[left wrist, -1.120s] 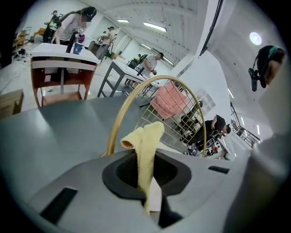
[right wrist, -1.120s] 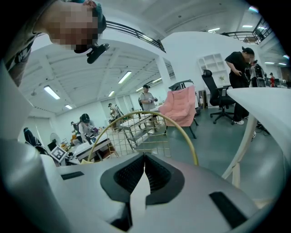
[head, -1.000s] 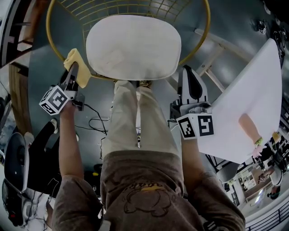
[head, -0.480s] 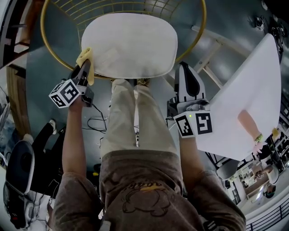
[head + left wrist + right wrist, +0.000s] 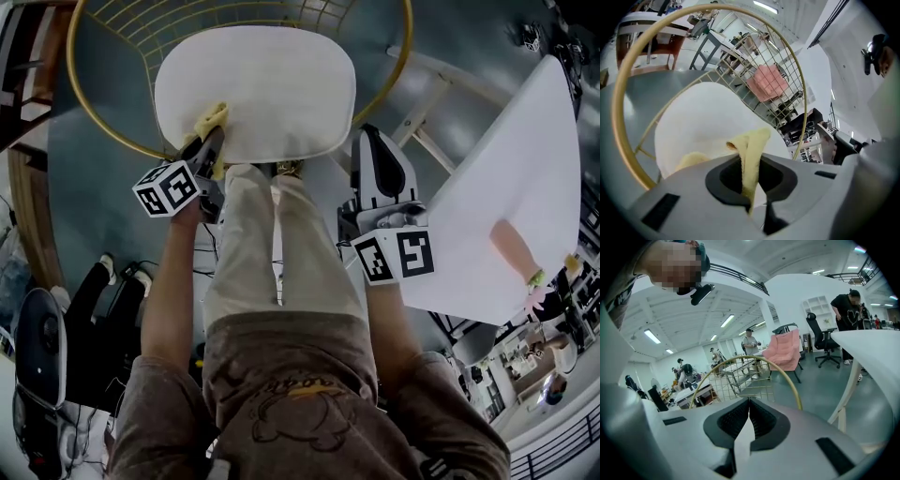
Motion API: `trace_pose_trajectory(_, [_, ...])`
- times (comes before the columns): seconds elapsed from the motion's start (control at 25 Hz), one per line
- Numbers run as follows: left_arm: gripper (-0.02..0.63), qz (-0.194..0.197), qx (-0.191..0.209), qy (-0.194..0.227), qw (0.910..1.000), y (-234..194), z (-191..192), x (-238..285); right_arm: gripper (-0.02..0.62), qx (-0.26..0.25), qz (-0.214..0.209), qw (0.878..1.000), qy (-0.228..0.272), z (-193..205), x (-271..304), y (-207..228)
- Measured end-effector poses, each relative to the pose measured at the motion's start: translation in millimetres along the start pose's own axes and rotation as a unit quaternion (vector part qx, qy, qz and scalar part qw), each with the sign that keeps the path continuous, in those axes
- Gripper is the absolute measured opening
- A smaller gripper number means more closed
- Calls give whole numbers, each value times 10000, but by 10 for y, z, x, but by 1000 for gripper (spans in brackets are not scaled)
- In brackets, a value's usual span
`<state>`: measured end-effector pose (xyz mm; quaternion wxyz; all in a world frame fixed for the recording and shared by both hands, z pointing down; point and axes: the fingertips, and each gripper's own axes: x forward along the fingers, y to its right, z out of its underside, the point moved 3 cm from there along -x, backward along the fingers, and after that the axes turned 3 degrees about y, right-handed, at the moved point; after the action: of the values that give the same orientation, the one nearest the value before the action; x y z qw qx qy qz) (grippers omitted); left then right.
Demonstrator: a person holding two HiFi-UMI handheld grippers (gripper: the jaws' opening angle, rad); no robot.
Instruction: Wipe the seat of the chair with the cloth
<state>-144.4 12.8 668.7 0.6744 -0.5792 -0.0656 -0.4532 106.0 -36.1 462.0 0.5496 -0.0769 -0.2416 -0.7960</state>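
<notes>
yellow cloth on the seat's near edge
the left gripper (image 5: 204,150) has its jaws clamped on the yellow cloth (image 5: 215,118), which rests on the white seat (image 5: 258,80) of the gold wire chair (image 5: 804,123), at the seat's 7 o'clock edge in the head view. the right gripper (image 5: 372,141), jaws pressed together on nothing, hangs off the seat at its 4 o'clock, near the white table (image 5: 511,187).

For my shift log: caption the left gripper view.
Left gripper, jaws shut on the yellow cloth, at the chair's white seat; gold wire frame behind.
</notes>
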Motion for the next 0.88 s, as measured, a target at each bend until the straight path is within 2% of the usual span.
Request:
trace_pose_trajectory(0.24, [44, 451, 73, -441, 9980, 390, 309, 406, 28, 4, 32, 10000, -12, 16, -1, 29])
trace_pose_trajectory(0.44, [44, 775, 52, -649, 9949, 693, 477, 682, 28, 4, 46, 10000, 0, 10, -13, 50])
trace_pose_trajectory(0.88, [44, 1492, 195, -1150, 9819, 1366, 841, 998, 28, 51, 109, 9999, 45, -2, -35, 69])
